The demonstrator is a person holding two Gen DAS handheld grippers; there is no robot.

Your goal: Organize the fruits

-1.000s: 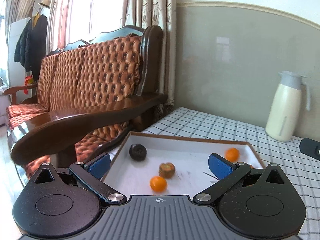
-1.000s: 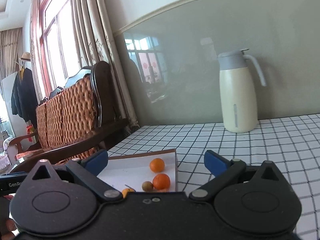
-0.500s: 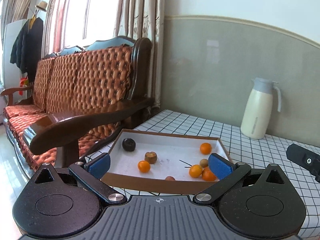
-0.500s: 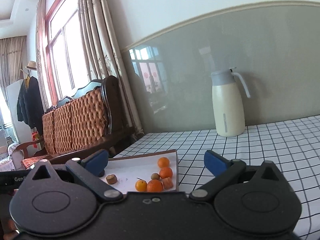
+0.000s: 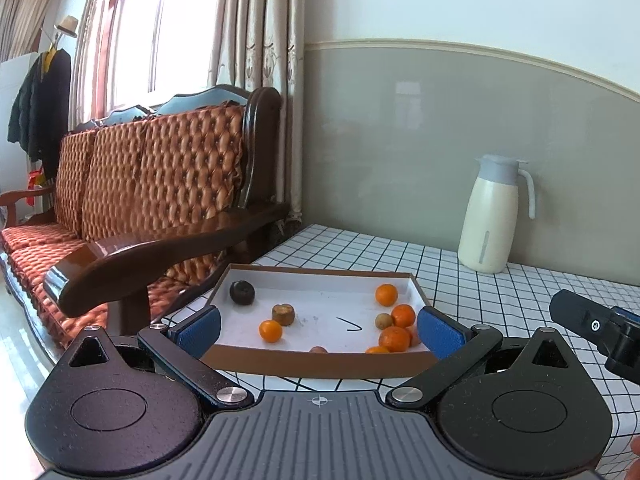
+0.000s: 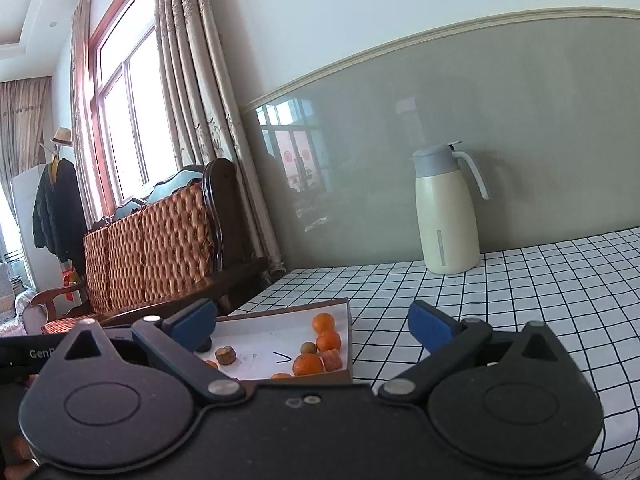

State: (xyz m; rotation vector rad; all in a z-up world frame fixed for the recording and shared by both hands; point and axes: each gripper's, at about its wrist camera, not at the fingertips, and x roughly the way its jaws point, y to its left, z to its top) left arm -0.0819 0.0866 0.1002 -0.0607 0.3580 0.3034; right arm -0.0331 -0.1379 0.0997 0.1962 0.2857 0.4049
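Note:
A shallow brown cardboard tray with a white floor sits on the checked table. In it lie several small oranges, a dark round fruit, a brown stubby fruit and a small tan fruit. My left gripper stands open just in front of the tray, holding nothing. The right wrist view shows the same tray and its oranges low at the left. My right gripper is open and empty, to the tray's right; part of it shows in the left wrist view.
A cream thermos jug stands at the back of the table by the grey wall. A wooden sofa with orange cushions runs along the table's left edge. The checked tablecloth stretches to the right of the tray.
Both grippers have drawn back and up from the tray, so the whole tray now shows with more fruit in view. Both stay open.

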